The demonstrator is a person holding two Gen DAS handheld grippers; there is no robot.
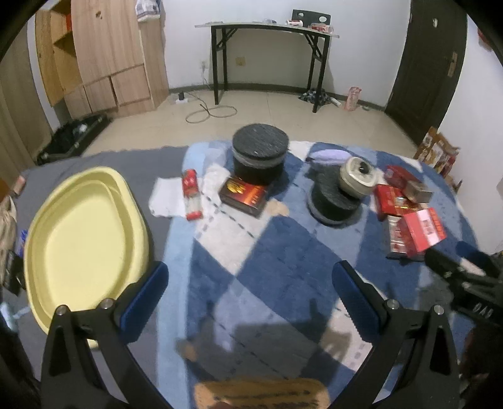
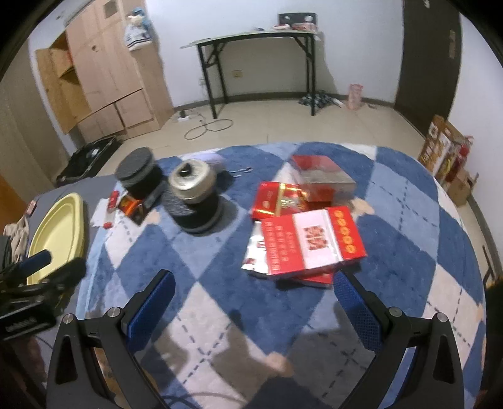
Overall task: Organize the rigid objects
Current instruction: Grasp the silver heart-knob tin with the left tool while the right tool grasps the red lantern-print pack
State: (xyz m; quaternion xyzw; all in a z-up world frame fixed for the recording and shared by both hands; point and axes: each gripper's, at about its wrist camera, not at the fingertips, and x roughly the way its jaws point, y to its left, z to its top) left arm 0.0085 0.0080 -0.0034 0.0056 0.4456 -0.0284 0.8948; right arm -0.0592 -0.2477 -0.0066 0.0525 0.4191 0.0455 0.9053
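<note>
A pile of red boxes (image 2: 311,242) lies on the blue checked blanket (image 2: 220,267), just ahead of my open, empty right gripper (image 2: 254,289); the pile also shows in the left wrist view (image 1: 408,207). My left gripper (image 1: 251,280) is open and empty over the blanket, beside the yellow tray (image 1: 81,242). Two black round tins (image 1: 259,154) (image 1: 333,201), a grey round tin (image 1: 358,179), a dark red box (image 1: 245,195) and a thin red pack (image 1: 191,195) lie farther back. The right gripper's fingertips (image 1: 440,258) show at right in the left view.
A white cloth (image 1: 169,198) lies under the thin pack. A folding table (image 1: 267,28), a wooden wardrobe (image 1: 103,59), a dark door (image 1: 430,63) and cardboard boxes (image 2: 446,154) stand around the room. The left gripper (image 2: 41,267) shows by the tray in the right view.
</note>
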